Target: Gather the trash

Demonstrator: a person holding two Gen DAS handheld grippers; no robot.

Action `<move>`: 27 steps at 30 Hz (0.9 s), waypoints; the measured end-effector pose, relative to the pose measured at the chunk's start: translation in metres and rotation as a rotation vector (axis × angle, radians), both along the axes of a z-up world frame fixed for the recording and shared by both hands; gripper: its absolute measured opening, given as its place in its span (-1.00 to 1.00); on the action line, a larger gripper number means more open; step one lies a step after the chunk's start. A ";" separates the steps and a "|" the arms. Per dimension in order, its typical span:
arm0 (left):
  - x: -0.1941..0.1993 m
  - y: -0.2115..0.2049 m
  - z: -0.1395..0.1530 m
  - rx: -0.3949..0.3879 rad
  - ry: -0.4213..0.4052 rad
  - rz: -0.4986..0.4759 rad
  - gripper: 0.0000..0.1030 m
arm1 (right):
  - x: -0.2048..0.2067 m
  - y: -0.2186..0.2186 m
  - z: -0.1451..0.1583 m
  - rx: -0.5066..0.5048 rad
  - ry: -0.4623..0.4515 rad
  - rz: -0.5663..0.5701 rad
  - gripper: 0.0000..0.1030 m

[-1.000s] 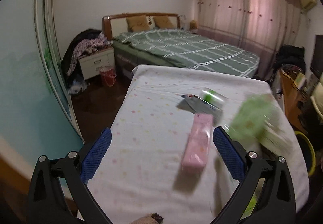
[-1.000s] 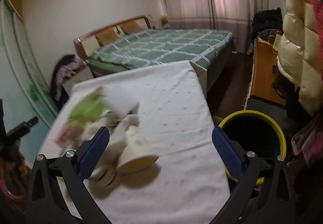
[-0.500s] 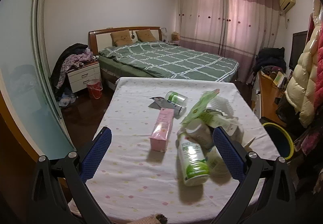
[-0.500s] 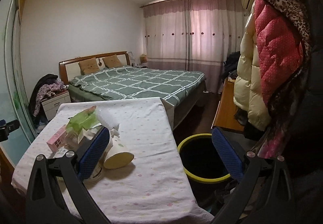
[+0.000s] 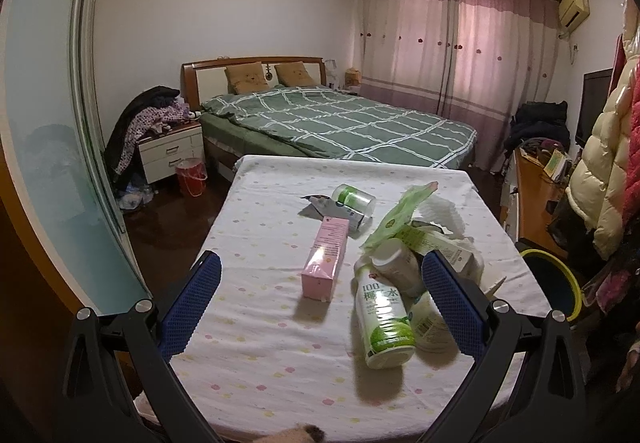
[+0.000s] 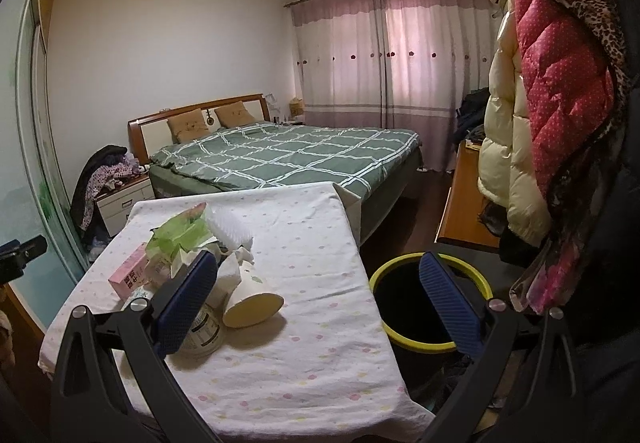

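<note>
Trash lies on a table with a white dotted cloth [image 5: 260, 243]: a pink carton [image 5: 325, 263], a green-and-white bottle [image 5: 382, 317], a white jar [image 5: 398, 265], a green wrapper [image 5: 400, 213], a clear cup [image 5: 354, 199]. The right wrist view shows the same pile: the pink carton [image 6: 130, 275], the green wrapper [image 6: 180, 233], a tipped paper cup [image 6: 252, 295]. A black bin with a yellow rim [image 6: 428, 303] stands right of the table. My left gripper [image 5: 320, 299] is open and empty above the near table edge. My right gripper [image 6: 316, 299] is open and empty, held back from the table.
A bed with a green checked cover [image 5: 340, 123] stands beyond the table. A nightstand [image 5: 170, 151] piled with clothes and a red bucket [image 5: 192, 175] are at the left. Coats [image 6: 560, 103] hang at the right beside a wooden desk [image 6: 464, 203].
Both grippers have pulled back and risen from the table; the views have widened and steadied. Both stay open and empty. The trash has not moved.
</note>
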State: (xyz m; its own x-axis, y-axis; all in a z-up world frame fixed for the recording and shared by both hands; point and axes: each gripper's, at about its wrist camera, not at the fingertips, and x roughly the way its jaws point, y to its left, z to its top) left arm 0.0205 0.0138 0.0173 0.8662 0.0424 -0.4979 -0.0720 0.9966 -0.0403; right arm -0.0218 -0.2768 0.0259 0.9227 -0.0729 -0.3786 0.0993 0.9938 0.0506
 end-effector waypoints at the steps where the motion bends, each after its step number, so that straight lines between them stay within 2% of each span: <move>1: 0.001 0.000 -0.001 0.003 0.004 0.003 0.93 | 0.001 0.001 0.000 0.001 0.002 0.001 0.88; 10: 0.007 0.001 -0.011 -0.015 0.041 -0.026 0.93 | 0.007 0.005 -0.004 0.008 0.030 0.021 0.88; 27: 0.006 -0.003 -0.013 -0.005 0.032 -0.028 0.93 | 0.015 0.002 -0.010 0.046 0.060 0.040 0.88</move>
